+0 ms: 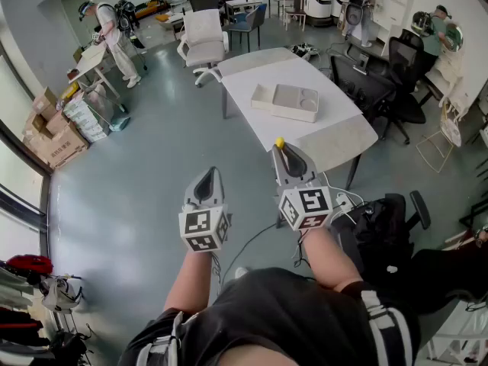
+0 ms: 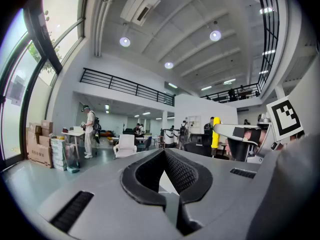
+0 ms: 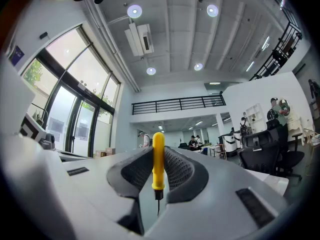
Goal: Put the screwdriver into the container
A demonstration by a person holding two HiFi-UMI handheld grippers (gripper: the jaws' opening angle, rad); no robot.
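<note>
A pale grey office floor [image 1: 137, 174] fills most of the head view, and a white rectangular tabletop [image 1: 335, 139] stands on it ahead of the person. A shallow white plastic container with compartments [image 1: 290, 113] lies on the tabletop toward its far side. Both grippers are held in the air in front of the person's body, side by side and apart from each other.

The right claw [image 1: 284, 152] points toward the near edge of the tabletop, well apart from the container. It is clamped on a small screwdriver with a yellow plastic handle [image 3: 158, 159]. The handle stands upright between the ribbed dark pads, its rounded end rising just above the tips. The thin metal shaft points back down toward the gripper's body.

The left claw [image 2: 164, 156] is over the bare floor. Its tips are pressed together, with nothing between them.
</note>
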